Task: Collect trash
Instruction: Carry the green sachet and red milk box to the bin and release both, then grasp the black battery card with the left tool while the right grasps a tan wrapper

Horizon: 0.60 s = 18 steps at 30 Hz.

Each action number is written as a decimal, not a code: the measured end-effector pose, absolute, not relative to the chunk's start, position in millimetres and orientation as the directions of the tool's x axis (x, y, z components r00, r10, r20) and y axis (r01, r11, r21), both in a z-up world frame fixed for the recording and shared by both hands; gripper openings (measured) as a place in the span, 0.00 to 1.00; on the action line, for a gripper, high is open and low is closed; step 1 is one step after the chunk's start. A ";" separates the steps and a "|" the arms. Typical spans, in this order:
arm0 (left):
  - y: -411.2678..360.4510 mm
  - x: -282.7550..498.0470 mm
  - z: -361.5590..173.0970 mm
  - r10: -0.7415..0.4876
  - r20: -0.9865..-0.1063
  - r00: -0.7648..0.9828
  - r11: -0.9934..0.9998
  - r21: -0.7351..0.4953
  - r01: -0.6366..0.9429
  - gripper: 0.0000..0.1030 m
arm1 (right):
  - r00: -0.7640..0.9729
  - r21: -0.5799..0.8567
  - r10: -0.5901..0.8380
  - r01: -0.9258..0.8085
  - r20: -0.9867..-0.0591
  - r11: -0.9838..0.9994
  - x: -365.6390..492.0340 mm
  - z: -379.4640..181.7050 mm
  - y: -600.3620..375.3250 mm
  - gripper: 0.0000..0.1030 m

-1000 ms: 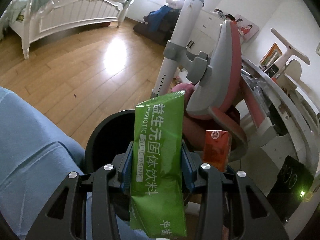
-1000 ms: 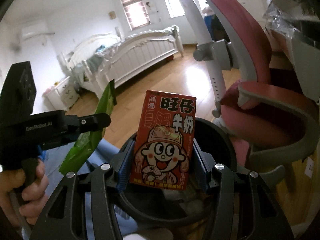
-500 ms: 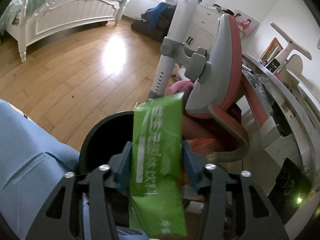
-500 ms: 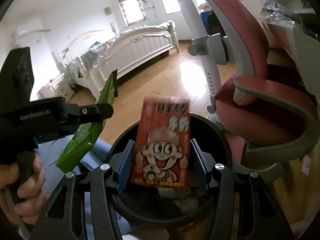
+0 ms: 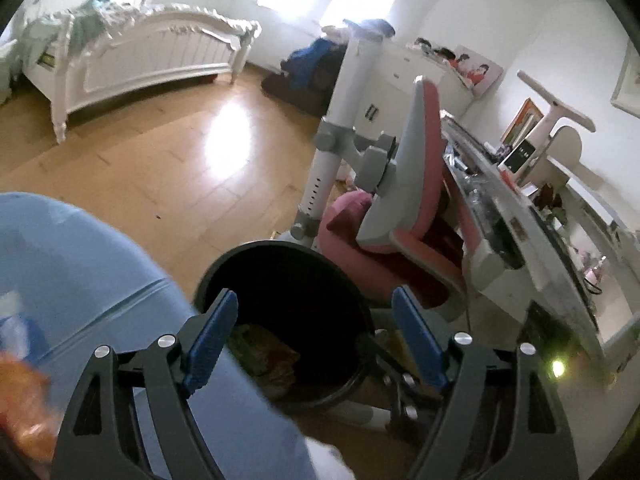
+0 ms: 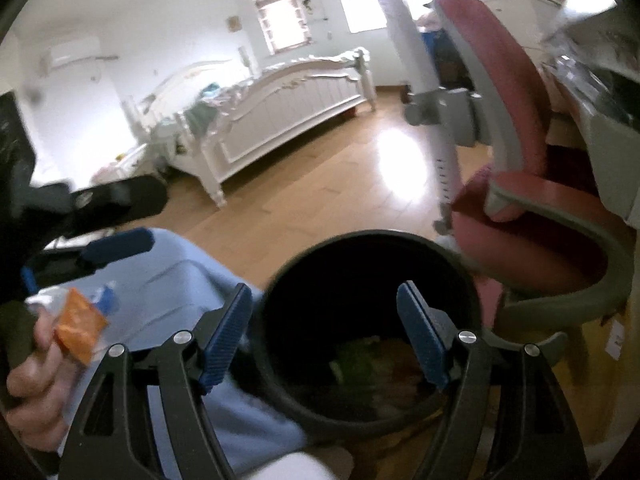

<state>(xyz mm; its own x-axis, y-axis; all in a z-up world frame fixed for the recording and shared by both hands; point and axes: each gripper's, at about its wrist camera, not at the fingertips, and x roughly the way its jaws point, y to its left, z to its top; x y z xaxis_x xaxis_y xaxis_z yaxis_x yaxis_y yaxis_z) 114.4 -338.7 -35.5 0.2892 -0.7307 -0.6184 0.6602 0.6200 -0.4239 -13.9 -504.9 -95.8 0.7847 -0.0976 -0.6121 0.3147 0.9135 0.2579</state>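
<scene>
My left gripper [image 5: 314, 322] hangs over the black round bin [image 5: 280, 246], its jaws opening with nothing between them. Down in the bin lie the green drink sachet [image 5: 246, 336] and an orange-red carton [image 5: 282, 356], both blurred. My right gripper [image 6: 324, 320] is above the same bin [image 6: 372, 236], jaws also opening and empty. Its view shows the green sachet [image 6: 354, 360] and the red carton [image 6: 400, 368] at the bottom. The left gripper [image 6: 132, 220] appears at that view's left edge. A hand [image 6: 28, 368] beneath it holds an orange wrapper [image 6: 78, 328].
A light blue trouser leg [image 5: 80, 280] lies close to the bin's left side. A pink and grey desk chair [image 5: 416, 200] stands right behind the bin, with a cluttered white desk [image 5: 520, 220] to its right. A white bed [image 5: 152, 60] stands across the wooden floor [image 5: 160, 160].
Both grippers have opened. The green sachet left the left jaws and the red carton left the right jaws; both now lie in the bin. Both grippers have risen a little.
</scene>
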 end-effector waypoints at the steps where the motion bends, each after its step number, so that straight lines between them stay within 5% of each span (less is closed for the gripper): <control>1: -321.6 107.3 -29.5 -0.728 -0.611 0.312 0.630 -0.416 0.656 0.77 | 0.790 0.267 -0.068 0.286 -0.609 0.920 -11.0 -91.1 -494.8 0.73; 12: -121.8 81.8 -9.1 -0.539 -0.597 0.594 0.841 -0.335 0.425 0.77 | 0.752 0.374 0.316 -0.099 -0.579 0.922 37.8 -52.1 -363.4 0.72; 18: -10.2 101.9 -51.0 -0.364 -0.702 0.612 0.929 -0.322 0.183 0.77 | 0.656 0.404 0.459 -0.247 -0.599 0.881 83.1 -44.2 -298.0 0.72</control>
<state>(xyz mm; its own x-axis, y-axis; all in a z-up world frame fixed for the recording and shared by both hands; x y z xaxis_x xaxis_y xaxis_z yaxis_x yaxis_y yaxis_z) 101.9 -10.2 -51.0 0.6124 -0.3643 -0.7016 0.1832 0.9287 -0.3223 83.1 -298.0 -44.2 0.6562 0.4588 -0.5991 -0.2465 0.8807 0.4044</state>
